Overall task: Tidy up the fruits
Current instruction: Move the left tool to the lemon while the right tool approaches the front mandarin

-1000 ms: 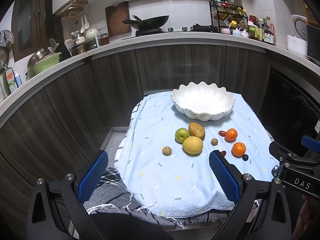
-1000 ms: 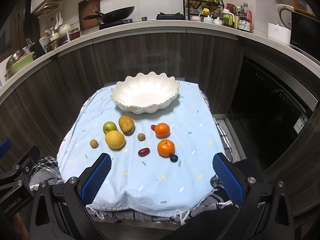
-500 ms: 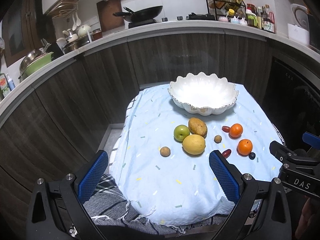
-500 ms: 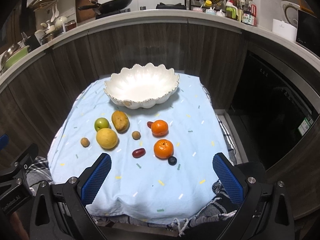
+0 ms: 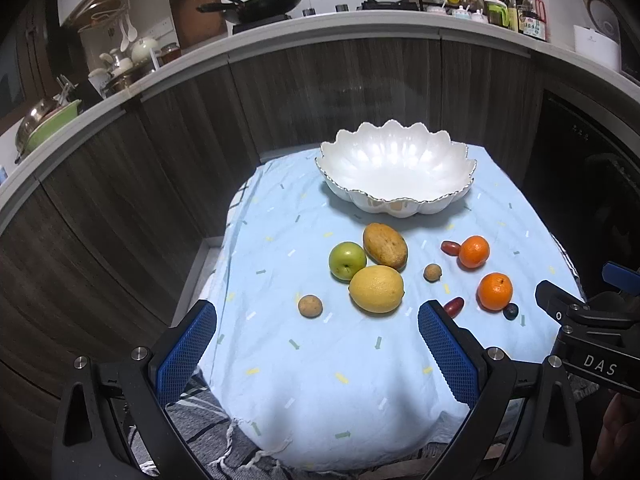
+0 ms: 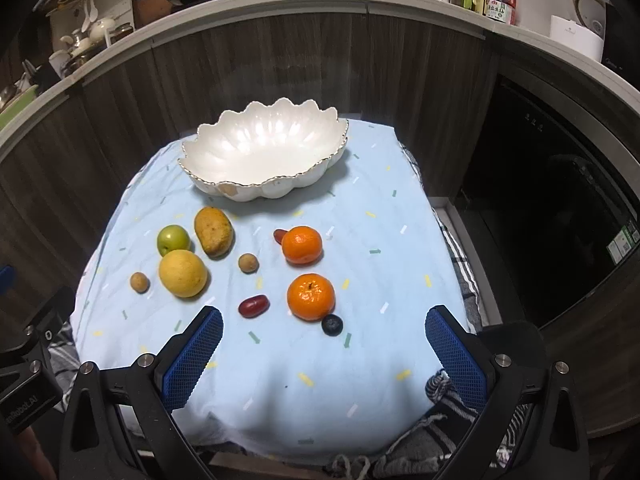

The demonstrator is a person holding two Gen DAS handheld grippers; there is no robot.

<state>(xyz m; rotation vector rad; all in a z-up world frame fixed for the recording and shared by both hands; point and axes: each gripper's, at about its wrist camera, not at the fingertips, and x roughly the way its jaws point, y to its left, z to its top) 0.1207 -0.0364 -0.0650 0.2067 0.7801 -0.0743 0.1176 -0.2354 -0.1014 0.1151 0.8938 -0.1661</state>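
An empty white scalloped bowl (image 5: 396, 196) (image 6: 256, 192) stands at the far end of a light blue cloth (image 5: 320, 360) (image 6: 380, 216). In front of it lie a green apple (image 5: 347, 260), a mango (image 5: 385, 245), a yellow lemon (image 5: 376, 289) (image 6: 183, 273), two oranges (image 6: 302, 244) (image 6: 311, 296), two red dates (image 6: 253, 305), a blueberry (image 6: 332, 325) and two small brown longans (image 5: 310, 305) (image 6: 248, 263). My left gripper (image 5: 318, 344) is open and empty above the cloth's near edge. My right gripper (image 6: 324, 356) is open and empty, near the closer orange.
Dark wood cabinets curve behind the table, with a counter carrying a wok (image 5: 264, 0), bottles (image 5: 516, 12) and dishes. A plaid cloth (image 6: 456, 256) hangs under the blue one. The other gripper's body shows at the right edge of the left wrist view (image 5: 592, 340).
Both grippers have moved forward and lower toward the fruits, which look larger now. Both stay open and empty. No fruit has moved.
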